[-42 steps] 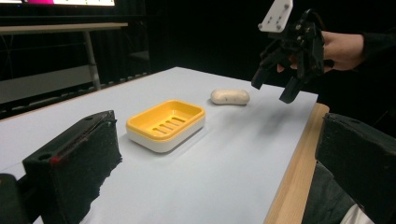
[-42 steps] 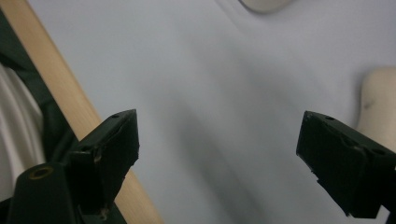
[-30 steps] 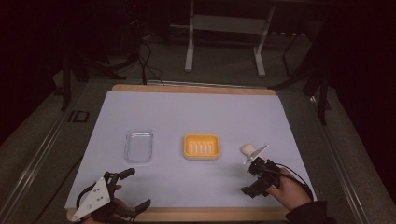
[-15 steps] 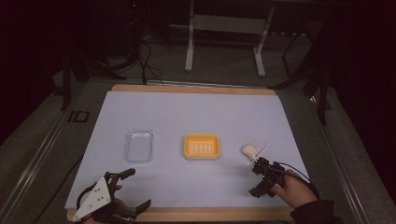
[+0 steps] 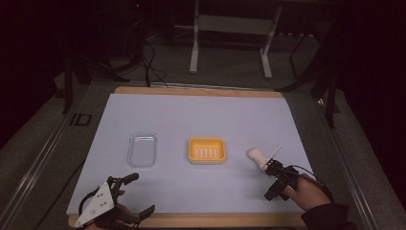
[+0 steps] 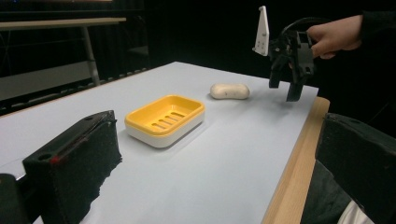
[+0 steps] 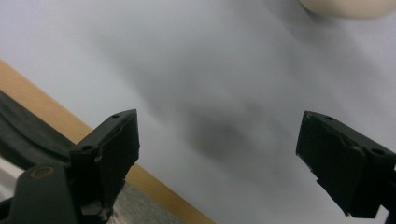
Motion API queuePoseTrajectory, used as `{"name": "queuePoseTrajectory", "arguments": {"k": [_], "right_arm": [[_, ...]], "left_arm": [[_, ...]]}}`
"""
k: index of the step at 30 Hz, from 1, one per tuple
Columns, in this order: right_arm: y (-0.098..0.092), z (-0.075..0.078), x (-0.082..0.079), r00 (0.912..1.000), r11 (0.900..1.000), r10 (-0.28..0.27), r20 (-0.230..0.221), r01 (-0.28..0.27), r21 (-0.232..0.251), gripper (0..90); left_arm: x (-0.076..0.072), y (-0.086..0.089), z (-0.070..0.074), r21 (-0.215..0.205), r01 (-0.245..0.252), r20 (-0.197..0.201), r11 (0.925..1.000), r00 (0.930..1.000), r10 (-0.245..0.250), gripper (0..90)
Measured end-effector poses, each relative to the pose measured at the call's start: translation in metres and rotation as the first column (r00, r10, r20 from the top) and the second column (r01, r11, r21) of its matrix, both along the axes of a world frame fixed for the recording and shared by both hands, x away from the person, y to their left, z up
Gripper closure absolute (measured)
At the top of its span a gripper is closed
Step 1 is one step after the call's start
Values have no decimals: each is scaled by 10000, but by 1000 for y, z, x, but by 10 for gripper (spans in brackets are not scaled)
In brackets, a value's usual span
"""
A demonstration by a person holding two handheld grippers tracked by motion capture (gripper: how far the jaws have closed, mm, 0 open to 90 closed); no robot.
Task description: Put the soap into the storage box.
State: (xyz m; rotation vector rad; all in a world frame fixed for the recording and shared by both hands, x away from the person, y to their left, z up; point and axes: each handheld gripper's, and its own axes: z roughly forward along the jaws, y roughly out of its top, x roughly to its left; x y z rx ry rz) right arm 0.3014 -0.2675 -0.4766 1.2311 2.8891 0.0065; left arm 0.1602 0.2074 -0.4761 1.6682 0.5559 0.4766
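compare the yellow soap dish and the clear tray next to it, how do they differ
The yellow soap dish is opaque yellow over a white base; the clear tray is see-through, so the table shows through it. The soap dish has slots along its floor; the clear tray's floor looks plain. The soap dish lies nearer the soap bar, the clear tray farther to the left. Both are shallow, rounded rectangles that lie flat with nothing in them.

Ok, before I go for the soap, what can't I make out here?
- Soap bar: right gripper view, cut off by the top edge, blurred.
- Soap bar's near end: high view, covered by the right gripper.
- Clear lid: high view, too faint to tell which way up.
- Left gripper: high view, body cut by the bottom edge.
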Motion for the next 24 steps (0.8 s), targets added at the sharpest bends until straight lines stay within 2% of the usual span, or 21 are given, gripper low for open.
{"name": "queuePoseTrajectory", "arguments": {"k": [7, 15, 19, 24], "right_arm": [[-9, -3, 7, 9988, 9989, -358, -320, 348, -324, 130], [-18, -7, 15, 9952, 9964, -753, -628, 727, -435, 130], [-21, -7, 20, 9939, 9953, -883, -655, 853, -464, 130], [-24, -6, 31, 9931, 9937, -1076, -467, 1060, -350, 131]], "left_arm": [[0, 0, 0, 18, -10, -8, 10000, 10000, 10, 1], [0, -1, -1, 29, 3, -13, 10000, 10000, -3, 0], [0, -1, 0, 21, 3, -28, 10000, 10000, -3, 0], [0, -1, 0, 35, 10, -21, 10000, 10000, -10, 0]]}}
